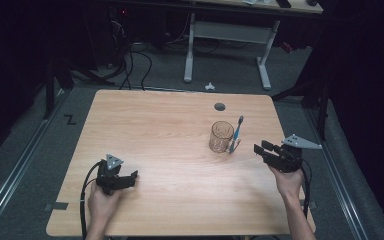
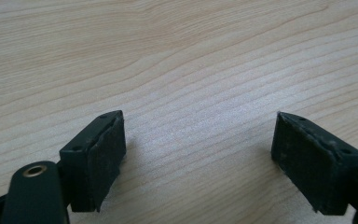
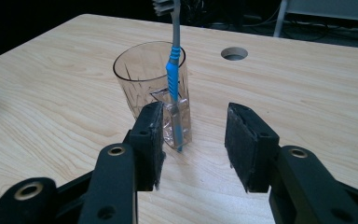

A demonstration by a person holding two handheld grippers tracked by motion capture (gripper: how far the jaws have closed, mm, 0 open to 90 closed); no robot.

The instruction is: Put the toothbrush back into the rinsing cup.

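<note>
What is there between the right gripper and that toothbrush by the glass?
Nothing visible. The right gripper, jaws open, faces the toothbrush, which leans against the outside of the glass on the gripper's side. Bare table lies between them.

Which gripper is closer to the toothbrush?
The right gripper. It sits just beside the toothbrush, which leans against the outside of the glass, with its open jaws pointing at it. The left gripper rests far off across the table, near the person's edge.
</note>
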